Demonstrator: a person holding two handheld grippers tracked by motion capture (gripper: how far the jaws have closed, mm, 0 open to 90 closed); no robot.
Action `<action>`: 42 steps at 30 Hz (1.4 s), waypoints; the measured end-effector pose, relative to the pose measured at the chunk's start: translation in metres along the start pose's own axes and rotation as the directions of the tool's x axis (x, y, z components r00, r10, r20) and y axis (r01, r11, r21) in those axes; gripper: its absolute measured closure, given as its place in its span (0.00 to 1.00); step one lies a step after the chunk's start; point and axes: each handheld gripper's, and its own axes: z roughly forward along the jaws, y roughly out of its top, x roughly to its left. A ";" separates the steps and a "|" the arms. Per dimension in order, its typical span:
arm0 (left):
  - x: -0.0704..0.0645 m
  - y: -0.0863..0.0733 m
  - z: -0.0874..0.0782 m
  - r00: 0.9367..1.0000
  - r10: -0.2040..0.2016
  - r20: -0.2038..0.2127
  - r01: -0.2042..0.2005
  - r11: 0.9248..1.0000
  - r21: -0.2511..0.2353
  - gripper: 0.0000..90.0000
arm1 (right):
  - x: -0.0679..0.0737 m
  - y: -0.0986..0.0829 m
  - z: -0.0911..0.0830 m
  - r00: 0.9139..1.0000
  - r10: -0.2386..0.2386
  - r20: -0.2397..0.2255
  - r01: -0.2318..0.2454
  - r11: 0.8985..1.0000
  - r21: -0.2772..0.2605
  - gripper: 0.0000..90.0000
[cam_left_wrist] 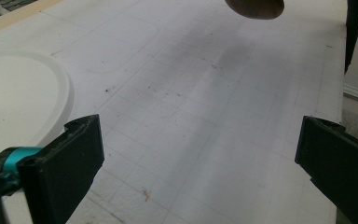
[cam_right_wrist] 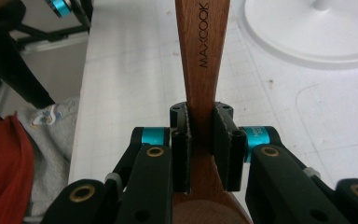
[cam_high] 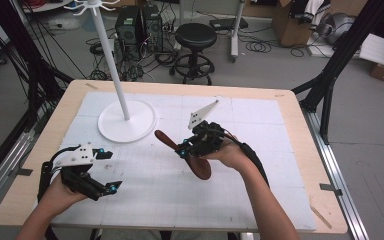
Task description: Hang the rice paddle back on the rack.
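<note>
- Pickup done: right hand-held gripper (cam_right_wrist: pixel 200 149) clamps brown wooden spoon (cam_high: pixel 182 152) above white worktop (cam_high: pixel 180 195).
- Left hand-held gripper (cam_high: pixel 107 170) gapes, holding nothing.
- Hanging on white rack (cam_high: pixel 127 120) likely remains.

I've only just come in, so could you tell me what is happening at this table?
A person works at the table with a gripper in each hand. The right gripper is shut on the handle of a wooden spoon, held up above the white mat. The left gripper is open with nothing between its jaws, low over the mat. A white hanging stand rises from its round base beyond the spoon.
</note>
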 end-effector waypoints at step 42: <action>0.001 0.000 -0.004 0.999 -0.023 0.022 0.024 0.999 -0.046 0.02 | -0.018 0.102 -0.057 0.993 -0.084 0.079 0.101 0.965 -0.242 0.87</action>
